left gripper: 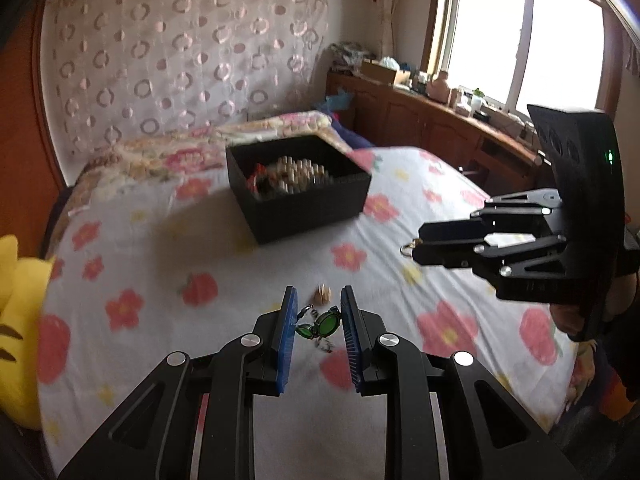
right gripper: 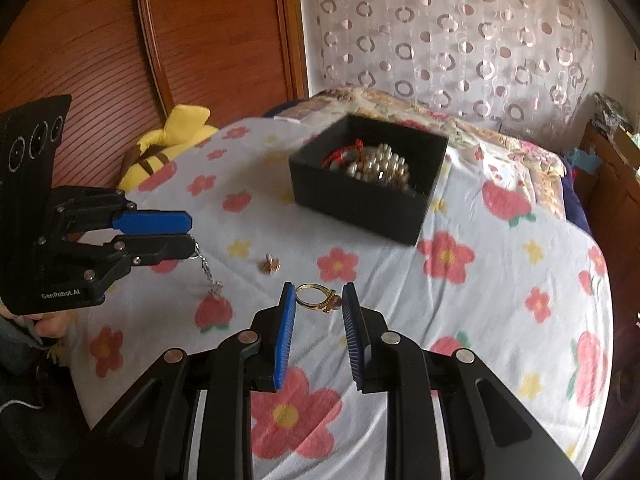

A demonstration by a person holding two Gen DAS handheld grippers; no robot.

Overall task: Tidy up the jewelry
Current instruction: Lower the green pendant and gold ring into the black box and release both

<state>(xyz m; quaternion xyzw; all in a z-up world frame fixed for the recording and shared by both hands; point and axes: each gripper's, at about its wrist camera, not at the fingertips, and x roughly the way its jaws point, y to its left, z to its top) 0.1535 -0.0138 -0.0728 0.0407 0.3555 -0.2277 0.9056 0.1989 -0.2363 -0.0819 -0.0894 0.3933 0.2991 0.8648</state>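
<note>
A black box (left gripper: 298, 196) (right gripper: 368, 192) holding pearls and red beads sits on the flowered bed. My left gripper (left gripper: 319, 302) (right gripper: 191, 231) holds a green-lensed pendant (left gripper: 320, 325) between its pads, and its chain (right gripper: 208, 274) hangs down to the sheet. My right gripper (right gripper: 319, 296) (left gripper: 416, 245) holds a gold ring (right gripper: 318, 298) with a stone between its pads, above the bed; the ring pokes out of its tips in the left wrist view (left gripper: 408, 249). A small gold piece (left gripper: 323, 293) (right gripper: 269, 264) lies loose on the sheet between them.
A yellow plush toy (left gripper: 16, 320) (right gripper: 168, 144) lies at the bed's head by the wooden headboard (right gripper: 120, 40). A wooden cabinet (left gripper: 432, 120) with clutter runs under the window. A folded floral quilt (right gripper: 480, 128) lies behind the box.
</note>
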